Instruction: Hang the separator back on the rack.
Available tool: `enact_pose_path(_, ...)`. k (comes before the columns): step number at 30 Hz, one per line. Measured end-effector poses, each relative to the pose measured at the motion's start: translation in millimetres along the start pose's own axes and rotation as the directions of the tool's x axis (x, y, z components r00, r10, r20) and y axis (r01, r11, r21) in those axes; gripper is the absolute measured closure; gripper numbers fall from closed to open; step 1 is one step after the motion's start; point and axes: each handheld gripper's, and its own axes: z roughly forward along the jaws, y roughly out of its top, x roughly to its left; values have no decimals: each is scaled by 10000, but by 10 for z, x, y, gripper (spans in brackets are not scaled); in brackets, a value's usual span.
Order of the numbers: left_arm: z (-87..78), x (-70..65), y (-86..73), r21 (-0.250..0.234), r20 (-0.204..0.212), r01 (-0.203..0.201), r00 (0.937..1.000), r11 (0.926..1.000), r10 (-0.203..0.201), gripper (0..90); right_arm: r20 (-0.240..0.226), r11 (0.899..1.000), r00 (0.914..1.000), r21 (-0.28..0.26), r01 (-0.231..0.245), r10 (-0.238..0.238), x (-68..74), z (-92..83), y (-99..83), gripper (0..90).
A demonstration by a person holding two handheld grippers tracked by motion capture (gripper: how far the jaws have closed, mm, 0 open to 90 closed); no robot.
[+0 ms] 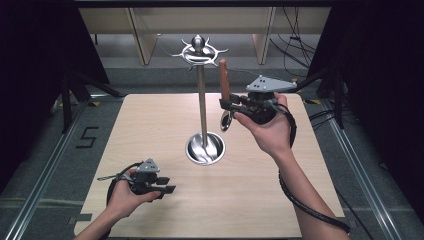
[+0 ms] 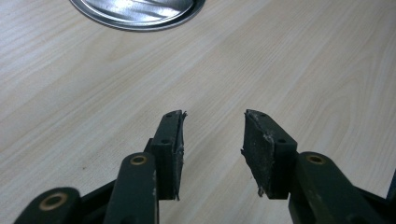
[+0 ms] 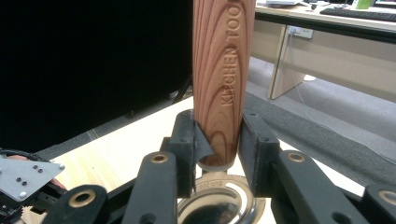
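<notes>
High view: at right of centre the right gripper (image 1: 227, 104) clamps a wooden-handled utensil (image 1: 224, 80) upright beside the steel stand (image 1: 202, 100); its metal head is half hidden behind the jaws. Lower left, the left gripper (image 1: 167, 185) rests on the table (image 1: 250, 200), released.

Left gripper view: jaws apart over bare wood; the stand's base (image 2: 135, 11) is cut off at top.

Right gripper view: pads (image 3: 189, 144) squeeze the handle (image 3: 224, 79), whose top runs off frame.
</notes>
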Motion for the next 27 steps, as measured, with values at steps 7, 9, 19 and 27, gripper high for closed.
enact_pose_path(7,-1,-1,0,-14,-27,4,10000,10000,-4,573,48,10000,10000,22,-15,15,16,19,40,698)
enact_pose_path(9,3,-13,-1,-134,117,146,9998,9998,-145,573,3,10000,10000,26,-3,3,13,31,48,699)
enact_pose_path(19,3,-17,-1,-135,144,155,9998,9998,-153,572,133,10000,9999,-1,-38,38,4,72,43,699)
enact_pose_path(27,-1,-4,0,-93,18,72,10000,9999,-72,573,247,9995,9993,125,-294,291,47,116,60,699)
